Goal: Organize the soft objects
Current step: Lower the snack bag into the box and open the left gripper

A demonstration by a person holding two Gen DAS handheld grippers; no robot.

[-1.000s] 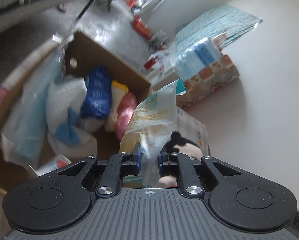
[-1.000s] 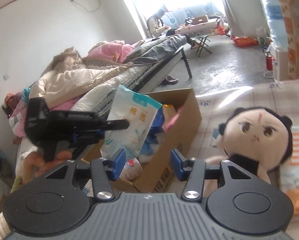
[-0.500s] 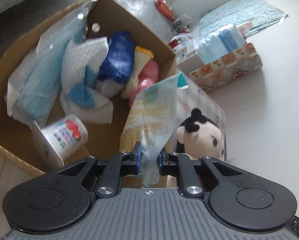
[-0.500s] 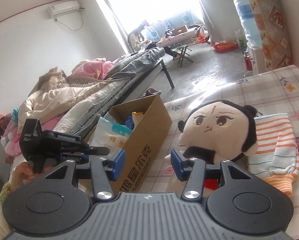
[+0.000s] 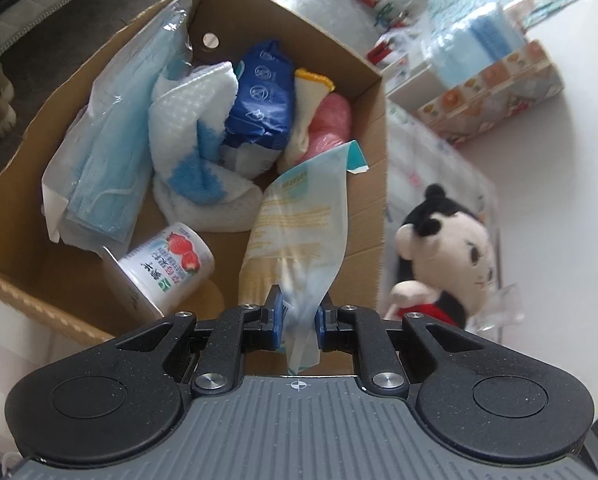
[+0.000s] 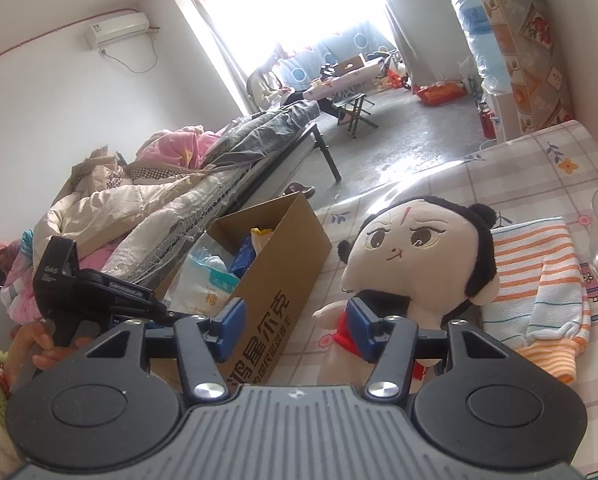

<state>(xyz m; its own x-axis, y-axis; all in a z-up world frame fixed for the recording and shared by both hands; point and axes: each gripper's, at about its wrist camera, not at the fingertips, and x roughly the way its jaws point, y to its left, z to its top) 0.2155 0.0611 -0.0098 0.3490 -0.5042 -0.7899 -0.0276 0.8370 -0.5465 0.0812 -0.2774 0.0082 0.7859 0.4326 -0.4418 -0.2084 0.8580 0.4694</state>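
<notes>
Left wrist view: the left gripper (image 5: pixel 298 316), jaws nearly closed, pinches the lower edge of a pale wipes pack (image 5: pixel 299 224) that hangs over the cardboard box (image 5: pixel 373 184) at frame centre. Inside the box lie a bag of blue face masks (image 5: pixel 107 152), a white towel (image 5: pixel 195 128), a blue packet (image 5: pixel 261 100) and a strawberry cup (image 5: pixel 167 268). Right wrist view: the right gripper (image 6: pixel 295 328), jaws about half open and just widened, holds nothing; the plush doll (image 6: pixel 419 256) sits at centre right, its red-clad body partly behind the right-hand finger, contact unclear, beside a striped towel (image 6: pixel 539 276).
</notes>
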